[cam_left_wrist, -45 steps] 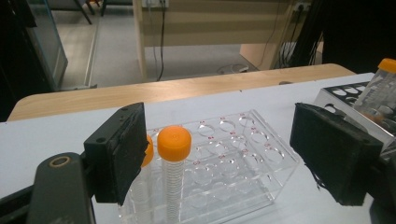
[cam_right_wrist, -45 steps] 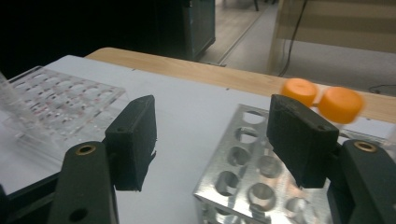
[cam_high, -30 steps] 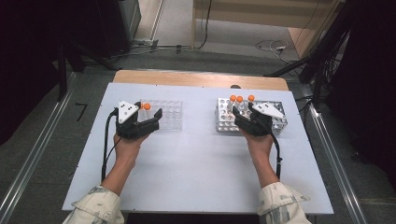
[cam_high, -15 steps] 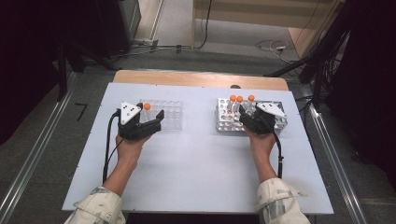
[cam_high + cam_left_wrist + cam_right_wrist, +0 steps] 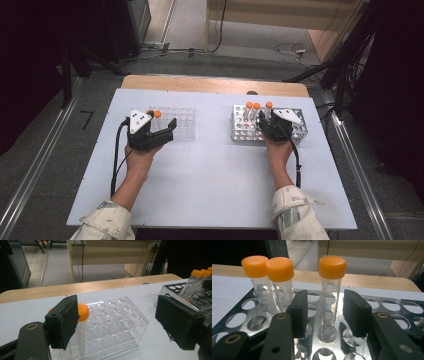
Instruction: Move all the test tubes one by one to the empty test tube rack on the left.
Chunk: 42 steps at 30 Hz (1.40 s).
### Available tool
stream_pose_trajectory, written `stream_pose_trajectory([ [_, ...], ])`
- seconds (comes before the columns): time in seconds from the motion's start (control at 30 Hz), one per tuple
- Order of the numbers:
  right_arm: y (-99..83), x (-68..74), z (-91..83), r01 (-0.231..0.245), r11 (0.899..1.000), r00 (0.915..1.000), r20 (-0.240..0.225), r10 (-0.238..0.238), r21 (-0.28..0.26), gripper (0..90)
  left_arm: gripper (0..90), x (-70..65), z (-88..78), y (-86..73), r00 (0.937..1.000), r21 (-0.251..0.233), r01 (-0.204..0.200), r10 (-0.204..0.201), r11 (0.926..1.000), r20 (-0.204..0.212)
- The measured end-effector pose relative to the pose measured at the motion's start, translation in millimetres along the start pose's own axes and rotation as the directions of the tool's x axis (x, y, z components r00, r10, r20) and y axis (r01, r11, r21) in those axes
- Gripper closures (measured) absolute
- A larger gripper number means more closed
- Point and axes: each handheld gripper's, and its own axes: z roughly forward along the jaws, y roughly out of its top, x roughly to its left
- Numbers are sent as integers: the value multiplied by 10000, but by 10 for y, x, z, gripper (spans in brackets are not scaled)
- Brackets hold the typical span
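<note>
The right gripper sat over the metal rack near the table's far right corner, its jaws spread partly open on either side of one orange-capped tube. In the right gripper view the tube stood upright in its hole, centred between the pads with a gap on each side, so nothing was clamped yet. That alignment looked like the set-up for a pinch and lift. Two more capped tubes stood close together in the rack's far left part, clear of the jaws.

The left gripper rested at the near left corner of the clear plastic rack, toward the table's far left, with its jaws wide open and empty. A single orange-capped tube stood in a corner hole of that rack, just beside the left pad (probably just set there, though that is a guess). The wide spread would let the gripper back away without knocking the tube, and the remaining holes were free.
</note>
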Motion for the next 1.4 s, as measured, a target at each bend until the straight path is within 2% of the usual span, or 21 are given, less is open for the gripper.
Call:
stream_pose_trajectory([
  [0.47, -28, -2, 69, 54, 10000, 9997, 256, -54, -7, 710, 196, 12, -6, -16, 10000, 101, 38, -38, 9999, 45],
  [0.8, 32, -14, 4, 67, 9992, 9997, 227, -58, -389, 715, 196, -1, 4, -31, 10000, 124, 55, -56, 9999, 77],
  [0.87, 67, -15, -10, 128, 9994, 9998, 170, -122, -316, 715, 196, -1, 4, -33, 10000, 127, 53, -54, 9999, 76],
  [0.97, 144, -7, -46, 267, 9983, 9996, 139, -260, -527, 715, 195, 0, 0, -34, 10000, 123, 58, -59, 9999, 66],
  [1.4, 347, -5, -187, 280, 9939, 9996, -63, -289, -1071, 716, 195, 2, -10, -31, 10000, 101, 58, -59, 9999, 52],
])
